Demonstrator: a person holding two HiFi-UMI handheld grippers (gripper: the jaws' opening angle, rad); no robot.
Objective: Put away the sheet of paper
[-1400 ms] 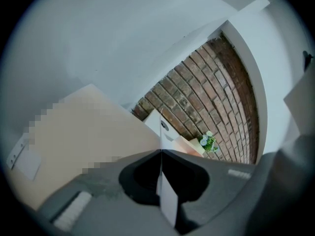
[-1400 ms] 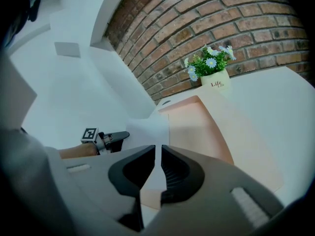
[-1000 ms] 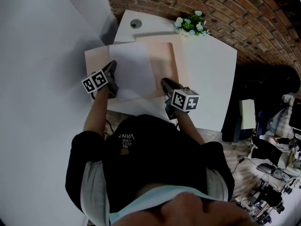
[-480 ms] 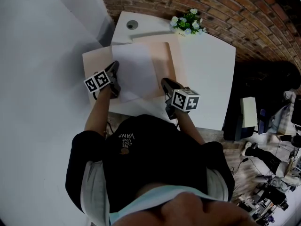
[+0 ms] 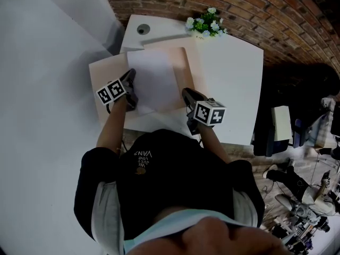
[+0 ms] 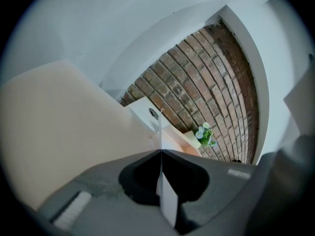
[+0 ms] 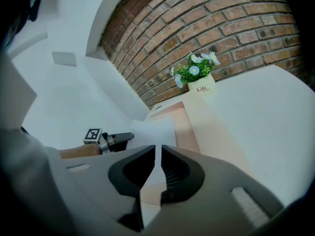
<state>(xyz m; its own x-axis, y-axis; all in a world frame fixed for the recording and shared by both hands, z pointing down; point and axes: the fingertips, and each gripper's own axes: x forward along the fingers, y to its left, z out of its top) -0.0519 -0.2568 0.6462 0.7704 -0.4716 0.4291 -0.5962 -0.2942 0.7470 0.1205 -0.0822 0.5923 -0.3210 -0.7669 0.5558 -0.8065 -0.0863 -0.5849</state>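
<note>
Two grippers are working over the white table (image 5: 234, 89). Left gripper (image 6: 161, 154) is clamping the sheet of paper (image 5: 154, 81) by its left edge. Right gripper (image 7: 158, 149) is hovering at the sheet's near right corner, jaws a slit apart, released. Sheet is lying across the beige board (image 5: 106, 70).

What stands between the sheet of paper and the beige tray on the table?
Nothing visible does. The sheet of paper, clamped at its left edge in the left gripper, lies right over the beige tray, whose uncovered part looks bare. The flower pot stands beyond the tray.
</note>
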